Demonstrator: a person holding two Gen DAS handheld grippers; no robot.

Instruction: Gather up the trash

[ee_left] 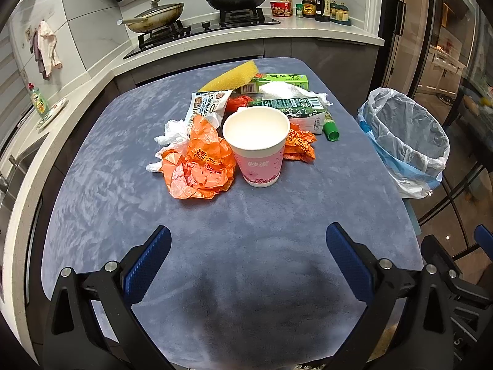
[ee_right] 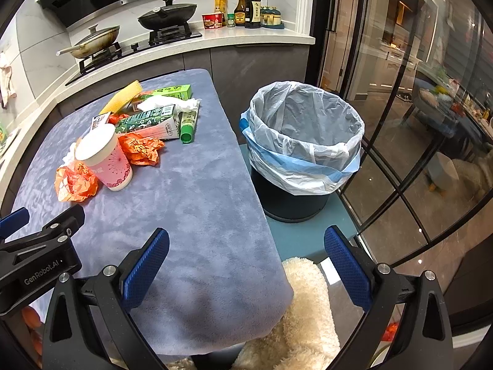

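On the blue-covered desk (ee_left: 123, 203), a paper cup (ee_left: 257, 146) stands among crumpled orange wrappers (ee_left: 200, 166) and cartons. Both the left claw (ee_left: 248, 252) and right claw (ee_right: 246, 254) hover open, empty. Beside the desk, the lined bin (ee_right: 303, 141) looks empty, perhaps.

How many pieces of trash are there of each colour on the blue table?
Orange: 3, big wrapper, small wrapper, scrap
Green: 3, two cartons, bottle
White: 3, two tissues, snack packet
Pink: 1, cup
Yellow: 1, sponge
Total: 11
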